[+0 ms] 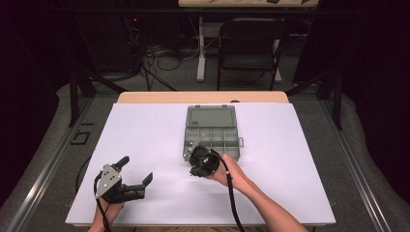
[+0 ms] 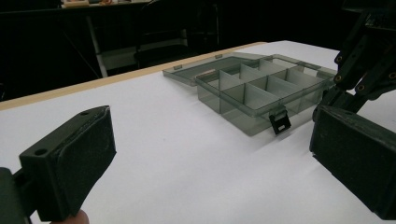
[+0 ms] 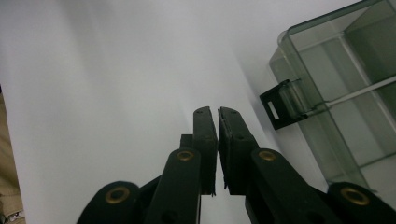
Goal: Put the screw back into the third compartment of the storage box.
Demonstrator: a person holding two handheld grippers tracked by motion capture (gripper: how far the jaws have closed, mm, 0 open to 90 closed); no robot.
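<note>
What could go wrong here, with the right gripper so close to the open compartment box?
1. The right gripper, jaws shut with nothing between them, sits beside the box's front-left corner; a careless move might push the light box across the white sheet.
2. It could catch the black latch that hangs from the front wall.
3. The open lid lies flat behind; any shove may shift it too.

Dark room, black folding chair (image 1: 251,46) beyond white-topped table (image 1: 145,130), grey floor (image 1: 43,145)
</note>
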